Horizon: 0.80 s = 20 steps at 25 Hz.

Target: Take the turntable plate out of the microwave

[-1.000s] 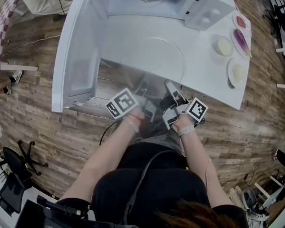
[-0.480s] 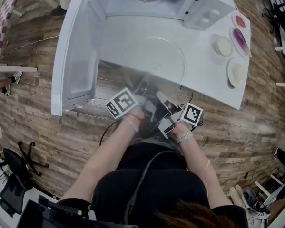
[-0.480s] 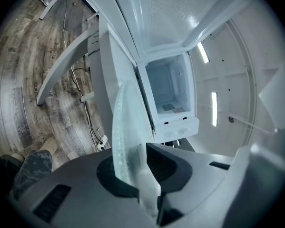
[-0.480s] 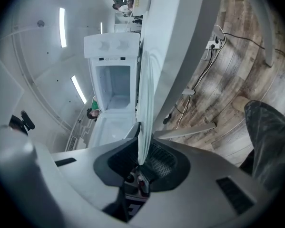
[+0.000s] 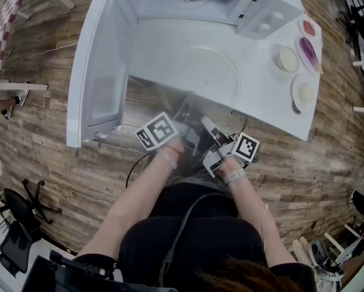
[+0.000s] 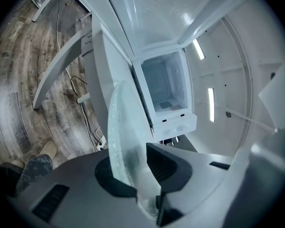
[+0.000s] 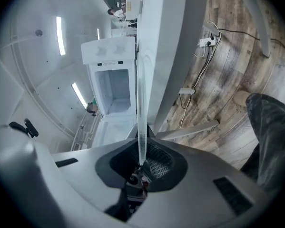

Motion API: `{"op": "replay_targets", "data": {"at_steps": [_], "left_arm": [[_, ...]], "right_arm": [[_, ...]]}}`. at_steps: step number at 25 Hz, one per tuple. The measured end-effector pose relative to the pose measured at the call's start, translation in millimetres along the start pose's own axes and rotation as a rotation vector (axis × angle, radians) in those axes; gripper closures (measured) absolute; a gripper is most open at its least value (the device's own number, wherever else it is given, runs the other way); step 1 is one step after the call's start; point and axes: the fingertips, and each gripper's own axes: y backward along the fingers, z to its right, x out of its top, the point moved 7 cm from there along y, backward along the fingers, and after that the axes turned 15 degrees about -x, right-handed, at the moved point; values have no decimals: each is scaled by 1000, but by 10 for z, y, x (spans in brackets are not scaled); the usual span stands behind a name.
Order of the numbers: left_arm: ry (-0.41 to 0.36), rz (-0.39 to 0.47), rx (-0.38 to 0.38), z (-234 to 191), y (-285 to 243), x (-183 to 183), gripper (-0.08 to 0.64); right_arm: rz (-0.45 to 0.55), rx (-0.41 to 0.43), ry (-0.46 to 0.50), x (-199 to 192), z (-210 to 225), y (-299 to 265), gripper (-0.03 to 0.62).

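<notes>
At the near edge of the tabletop [image 5: 264,99], grips the turntable plate [image 5: 200,78] by its closest rim with both claws. Clamps the glass in the left claw [image 6: 132,172]. Has just been closing the right claw [image 7: 141,161] onto the same rim close alongside, glass edge between the jaws. Holds the plate about level, already outside the microwave [image 5: 254,8], reaching from the claws straight away toward the open cavity. Likely needs only lowering onto the tabletop ahead, with both hands equally near.

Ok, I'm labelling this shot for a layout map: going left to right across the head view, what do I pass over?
Open microwave door → turntable plate → cream dish.
</notes>
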Motion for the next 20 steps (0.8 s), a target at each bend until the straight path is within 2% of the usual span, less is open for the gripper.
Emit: {"op": "replay_targets", "data": {"at_steps": [8,13,20], "left_arm": [[-44,-55,1,54,-12,22,489],[-59,-88,-3,109,-43,29,439],[-64,-119,2,147,-19,47,408]], "right_arm": [[29,25,-14,55,-36,12,542],[41,36,-22,123,-52,-1,543],[67,50,-36,157,-81,-14,543]]}}
